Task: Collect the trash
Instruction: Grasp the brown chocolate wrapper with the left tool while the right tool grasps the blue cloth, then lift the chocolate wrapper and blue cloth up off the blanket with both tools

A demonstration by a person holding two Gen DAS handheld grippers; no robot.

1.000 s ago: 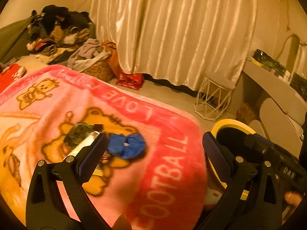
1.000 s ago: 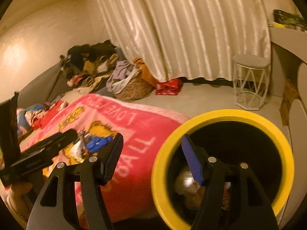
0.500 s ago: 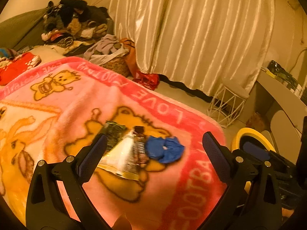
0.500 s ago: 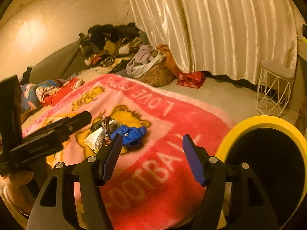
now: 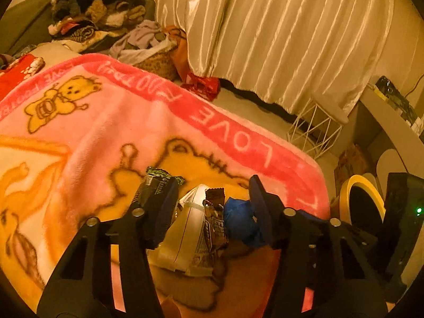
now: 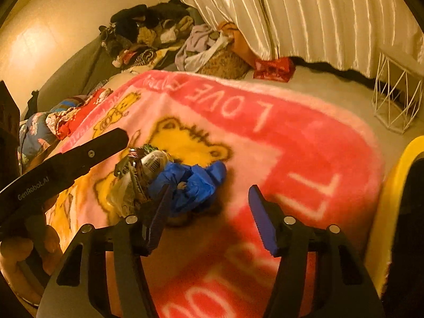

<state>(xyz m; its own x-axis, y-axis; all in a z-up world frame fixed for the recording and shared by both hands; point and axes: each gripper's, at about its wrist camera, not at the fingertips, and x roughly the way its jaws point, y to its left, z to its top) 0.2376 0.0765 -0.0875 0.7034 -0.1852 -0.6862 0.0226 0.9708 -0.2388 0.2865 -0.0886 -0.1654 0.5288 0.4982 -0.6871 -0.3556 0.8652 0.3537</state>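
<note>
Left wrist view: my left hand-held gripper [image 5: 212, 206], jaws spread and empty, straddled the wrapper pile [image 5: 193, 235] on the bed blanket [image 5: 111, 122], long axes running away from me; right wrist view: my right hand-held gripper [image 6: 209, 217], also spread and empty, sat just right of the blue glove [image 6: 193, 182], bin rim [image 6: 384, 212] at far right.

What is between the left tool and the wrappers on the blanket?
Nothing visible: the open left tool already straddles the pile of crinkled foil wrappers, beside the crumpled blue glove on the pink fleece blanket.
</note>
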